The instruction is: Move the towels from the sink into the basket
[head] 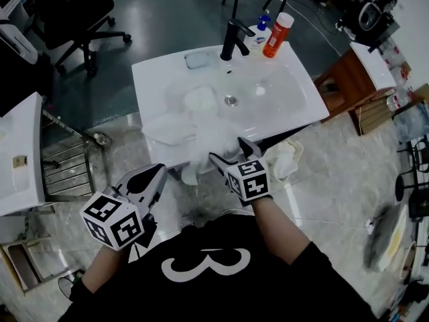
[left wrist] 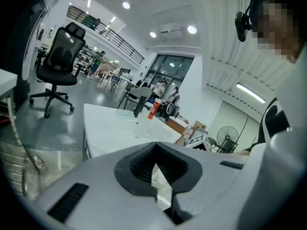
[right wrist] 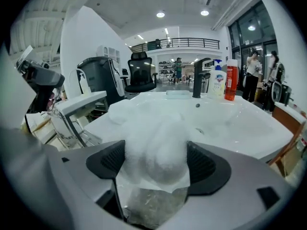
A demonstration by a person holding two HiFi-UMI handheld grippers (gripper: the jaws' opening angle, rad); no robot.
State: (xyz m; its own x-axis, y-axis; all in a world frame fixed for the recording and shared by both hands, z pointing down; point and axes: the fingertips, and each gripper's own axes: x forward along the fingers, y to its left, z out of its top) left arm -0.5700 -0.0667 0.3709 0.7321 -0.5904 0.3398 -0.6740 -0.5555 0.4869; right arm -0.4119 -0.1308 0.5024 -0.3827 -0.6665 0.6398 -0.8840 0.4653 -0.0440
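towel (right wrist: pixel 154 147) between right jaws (spread wide)

Black tap (head: pixel 232 37): upright, with a single spout.
Pale blue dish (head: pixel 198 60): rectangular, just left of the tap.
Pump bottle (head: pixel 258 35): white with a blue label, just right of the tap.
Orange bottle (head: pixel 277 35): white cap, beside the pump bottle on its right.
Black office chair (head: pixel 74 15): on castors, on the glossy grey floor (head: pixel 167 12), upper left in the head view.
Metal rack (head: pixel 67 163): low, with barred shelves, beside a white table (head: pixel 17 153) at the left.
Brown wooden stand (head: pixel 345 79): white top, at the right.
Standing fan (left wrist: pixel 224 139): far right background in the left gripper view.
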